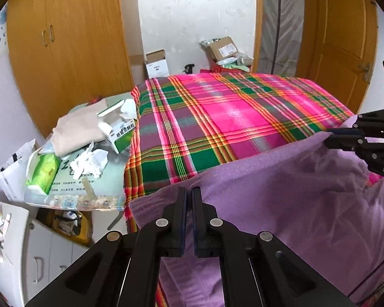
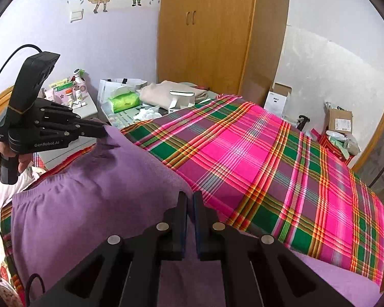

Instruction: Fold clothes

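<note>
A purple knit garment (image 1: 281, 192) hangs stretched between my two grippers above a bed with a pink and green plaid sheet (image 1: 217, 117). My left gripper (image 1: 188, 192) is shut on the garment's near left edge. In the same view my right gripper (image 1: 330, 138) pinches the garment's far right corner. From the right wrist view, my right gripper (image 2: 190, 197) is shut on the purple garment (image 2: 89, 192), and the left gripper (image 2: 103, 131), held by a hand (image 2: 23, 161), clamps its raised corner. The lower part of the garment is hidden behind the fingers.
A cluttered side table (image 1: 71, 199) left of the bed carries a green tissue pack (image 1: 43, 171), a white medicine box (image 1: 120, 133) and a folded beige cloth (image 1: 74, 133). A wooden wardrobe (image 2: 217, 38) stands behind it. Cardboard boxes (image 1: 221, 48) sit past the bed's far end, next to a door (image 1: 343, 51).
</note>
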